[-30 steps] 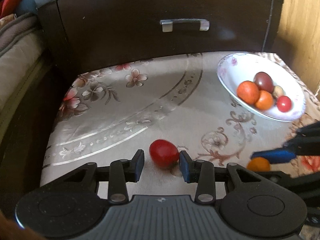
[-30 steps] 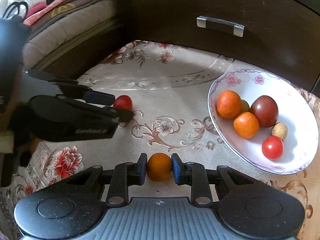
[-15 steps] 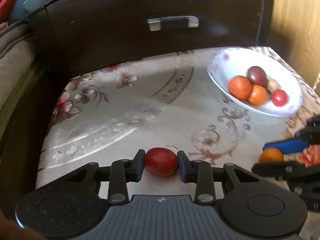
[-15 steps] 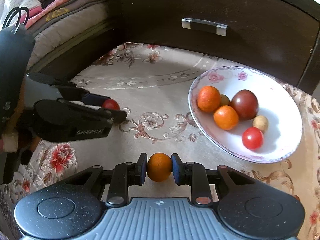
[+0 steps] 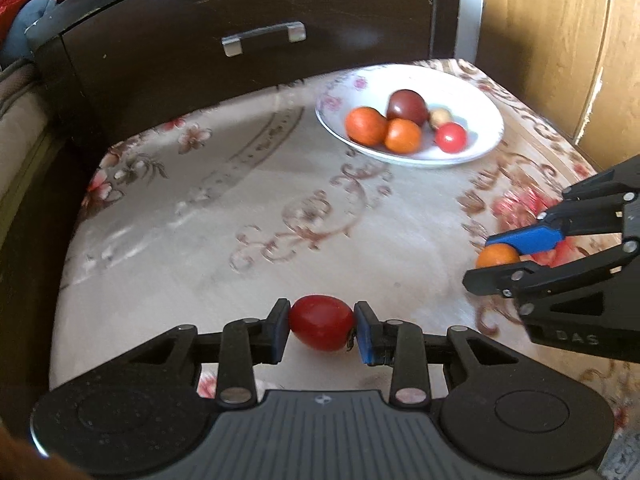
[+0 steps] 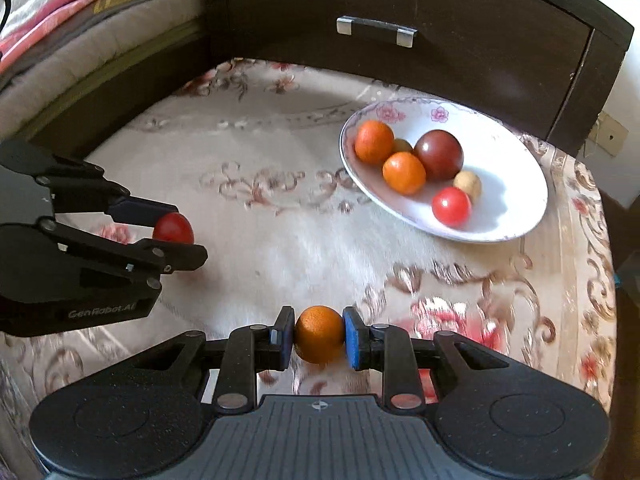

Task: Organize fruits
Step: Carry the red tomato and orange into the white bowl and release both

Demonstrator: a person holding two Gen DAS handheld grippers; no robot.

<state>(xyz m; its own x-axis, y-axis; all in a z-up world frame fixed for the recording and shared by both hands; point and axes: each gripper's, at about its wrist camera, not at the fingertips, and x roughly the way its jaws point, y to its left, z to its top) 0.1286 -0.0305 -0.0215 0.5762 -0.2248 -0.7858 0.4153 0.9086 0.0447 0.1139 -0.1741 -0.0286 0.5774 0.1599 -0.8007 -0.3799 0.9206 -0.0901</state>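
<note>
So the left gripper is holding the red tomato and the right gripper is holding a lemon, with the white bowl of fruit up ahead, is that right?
Not quite: the right gripper holds a small orange fruit, not a lemon, as the right wrist view shows. The rest stands: the left gripper holds the red tomato, and the white bowl of fruit lies ahead.

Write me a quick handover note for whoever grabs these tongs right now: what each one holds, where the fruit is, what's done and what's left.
Left tongs: shut on the red tomato.
Right tongs: shut on the small orange.
Both fruits are held over the floral cloth, short of the white bowl by the dark drawer.
Done: six fruits already sit in the bowl, including a dark tomato and a red one.
Left: carry both held fruits to the bowl and release. No other loose fruit is in view.
</note>
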